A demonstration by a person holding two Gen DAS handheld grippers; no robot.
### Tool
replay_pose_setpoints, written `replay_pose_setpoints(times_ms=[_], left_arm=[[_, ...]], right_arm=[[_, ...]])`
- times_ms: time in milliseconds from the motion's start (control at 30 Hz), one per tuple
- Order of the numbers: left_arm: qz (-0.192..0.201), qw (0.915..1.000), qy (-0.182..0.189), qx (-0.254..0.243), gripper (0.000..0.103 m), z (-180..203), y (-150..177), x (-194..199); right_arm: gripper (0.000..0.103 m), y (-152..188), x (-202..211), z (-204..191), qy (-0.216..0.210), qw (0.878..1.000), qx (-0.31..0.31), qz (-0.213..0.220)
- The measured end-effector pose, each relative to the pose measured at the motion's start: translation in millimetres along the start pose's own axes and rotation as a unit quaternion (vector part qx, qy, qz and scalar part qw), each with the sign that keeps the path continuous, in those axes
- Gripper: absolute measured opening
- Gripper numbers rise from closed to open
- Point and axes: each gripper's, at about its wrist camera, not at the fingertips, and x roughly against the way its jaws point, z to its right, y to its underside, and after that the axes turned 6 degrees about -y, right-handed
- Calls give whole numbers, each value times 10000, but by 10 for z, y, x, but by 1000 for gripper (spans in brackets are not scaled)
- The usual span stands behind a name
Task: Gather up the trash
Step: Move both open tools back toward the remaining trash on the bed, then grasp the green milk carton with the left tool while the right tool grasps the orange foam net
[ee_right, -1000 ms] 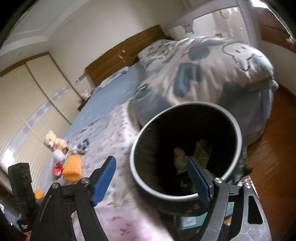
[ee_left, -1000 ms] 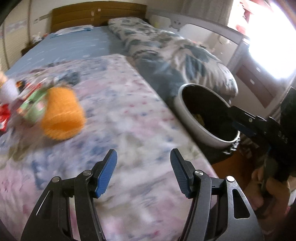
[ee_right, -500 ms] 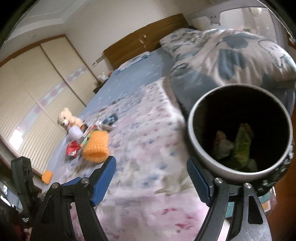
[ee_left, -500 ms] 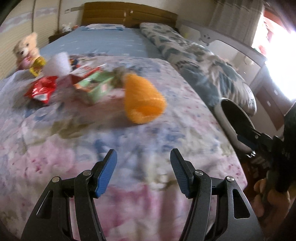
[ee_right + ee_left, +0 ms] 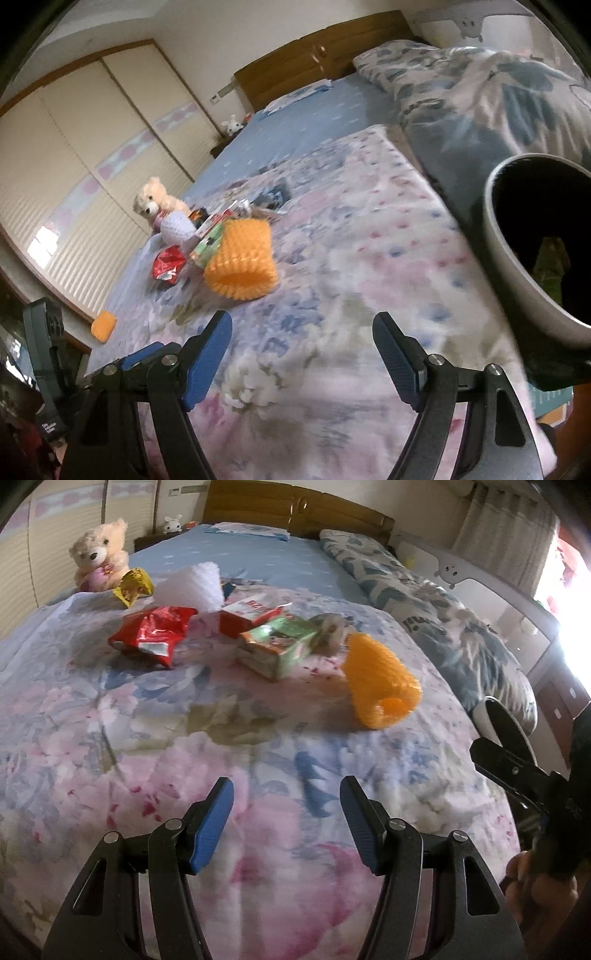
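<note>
Home bedroom. Wide bed (image 5: pixel 258 716) with floral pink-blue quilt, blue sheet beyond, wooden headboard (image 5: pixel 295 511) against the wall. Rolled patterned duvet (image 5: pixel 443 613) along the bed's far side. Teddy bear (image 5: pixel 98 554) sits on the bed; small white bunny toy (image 5: pixel 173 522) on the nightstand by the headboard. Cream sliding wardrobe doors (image 5: pixel 92 147) fill one wall. Curtain (image 5: pixel 495 535) and bright window on the opposite side.

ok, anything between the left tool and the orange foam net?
Nothing: only bare floral bedspread lies between the open left tool and the orange foam net, as the left wrist view shows.
</note>
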Motion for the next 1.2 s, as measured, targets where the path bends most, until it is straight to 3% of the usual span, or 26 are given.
replay_pose_setpoints(times_ms=[400, 867, 933, 1000, 1033, 1200], left_arm=[[57, 9995, -220, -226, 72, -219, -364, -219], [6, 9985, -131, -530, 80, -126, -956, -713], [14, 9987, -120, -497, 80, -118, -997, -756], [65, 9985, -176, -511, 79, -89, -1022, -797], [70, 9984, -180, -531, 78, -71, -1029, -815], [-62, 9972, -119, -733, 29, 21, -981, -889]], right_arm=[[80, -135, -411, -295, -289, 9992, 194, -194], [80, -392, -871, -239, -301, 9986, -135, -406], [78, -405, -924, -239, -347, 9983, -144, -440], [70, -409, -962, -240, -367, 9982, -112, -450], [59, -407, -974, -240, -383, 9981, -108, -463], [39, -397, -945, -231, -442, 9980, -92, -431]])
